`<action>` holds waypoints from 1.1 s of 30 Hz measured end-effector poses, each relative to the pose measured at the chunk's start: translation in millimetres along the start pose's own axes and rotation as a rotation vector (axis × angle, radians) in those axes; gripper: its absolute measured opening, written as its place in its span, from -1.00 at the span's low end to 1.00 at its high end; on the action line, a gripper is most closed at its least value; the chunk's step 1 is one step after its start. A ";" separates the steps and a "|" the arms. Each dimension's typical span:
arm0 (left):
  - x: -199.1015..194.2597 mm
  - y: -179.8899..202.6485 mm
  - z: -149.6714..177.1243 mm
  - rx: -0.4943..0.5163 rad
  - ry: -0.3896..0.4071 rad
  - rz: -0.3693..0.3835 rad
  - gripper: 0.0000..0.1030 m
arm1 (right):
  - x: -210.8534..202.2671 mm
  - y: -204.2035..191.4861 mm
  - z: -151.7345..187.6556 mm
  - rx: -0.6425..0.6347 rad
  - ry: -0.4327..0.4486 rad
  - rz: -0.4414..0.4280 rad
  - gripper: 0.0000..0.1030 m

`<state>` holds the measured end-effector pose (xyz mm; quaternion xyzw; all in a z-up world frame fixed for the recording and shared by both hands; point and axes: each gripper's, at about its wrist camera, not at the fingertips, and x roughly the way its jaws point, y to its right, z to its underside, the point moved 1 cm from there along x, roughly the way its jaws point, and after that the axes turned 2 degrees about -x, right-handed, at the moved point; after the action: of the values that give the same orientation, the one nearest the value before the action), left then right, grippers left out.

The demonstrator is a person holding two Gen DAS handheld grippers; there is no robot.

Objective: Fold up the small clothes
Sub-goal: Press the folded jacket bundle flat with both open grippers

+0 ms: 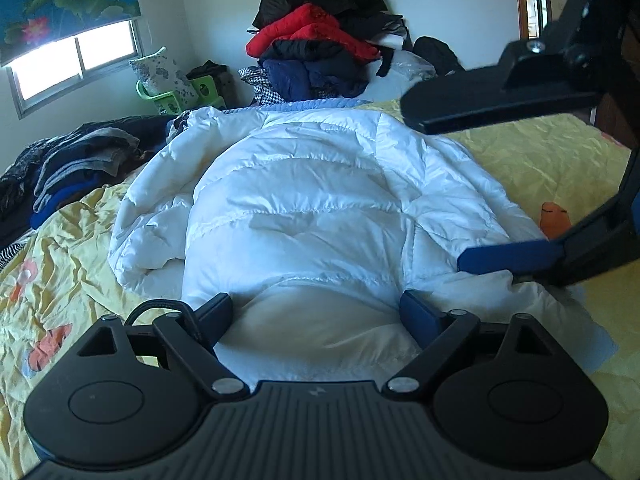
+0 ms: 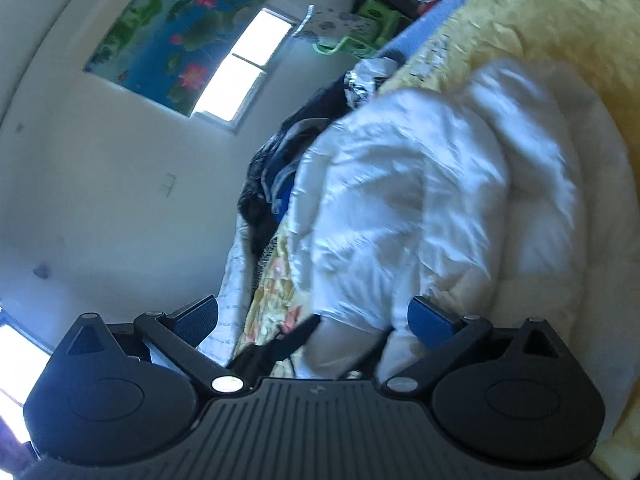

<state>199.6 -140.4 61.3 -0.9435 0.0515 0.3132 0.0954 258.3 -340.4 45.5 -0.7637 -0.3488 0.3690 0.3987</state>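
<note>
A white quilted puffer jacket lies on the yellow bedspread, sleeves folded in over the body. My left gripper is open, its fingers wide apart astride the jacket's near hem. My right gripper shows at the right of the left wrist view, open wide, its lower blue finger resting on the jacket's right edge and the upper finger well above. In the tilted, blurred right wrist view the right gripper is open over the jacket.
A tall heap of dark and red clothes stands at the head of the bed. More dark clothes lie at the left edge. A green stool and a window are behind. An orange print marks the bedspread.
</note>
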 end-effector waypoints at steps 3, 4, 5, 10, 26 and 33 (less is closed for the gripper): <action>2.8 1.4 1.1 0.012 0.003 -0.008 0.81 | 0.8 13.1 3.1 0.033 0.009 -0.007 0.93; 4.1 2.3 1.0 0.014 0.002 -0.012 0.82 | 0.6 18.1 4.3 0.043 0.013 -0.011 0.94; 5.2 2.5 0.7 0.013 -0.001 -0.015 0.83 | 0.9 22.1 5.9 0.051 0.017 -0.016 0.94; 5.6 3.2 0.1 0.020 -0.007 -0.029 0.84 | 4.0 24.6 13.1 0.001 0.009 -0.002 0.88; -12.4 -6.8 4.1 -0.025 0.039 -0.033 0.86 | -16.3 20.2 18.6 0.092 0.086 0.011 0.93; -43.4 -13.1 7.5 -0.066 0.054 -0.055 0.86 | -61.3 -21.3 46.8 -0.136 0.209 0.253 0.98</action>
<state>162.6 -124.4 83.5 -0.9553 0.0176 0.2863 0.0713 184.1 -365.3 62.3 -0.8609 -0.2309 0.3104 0.3306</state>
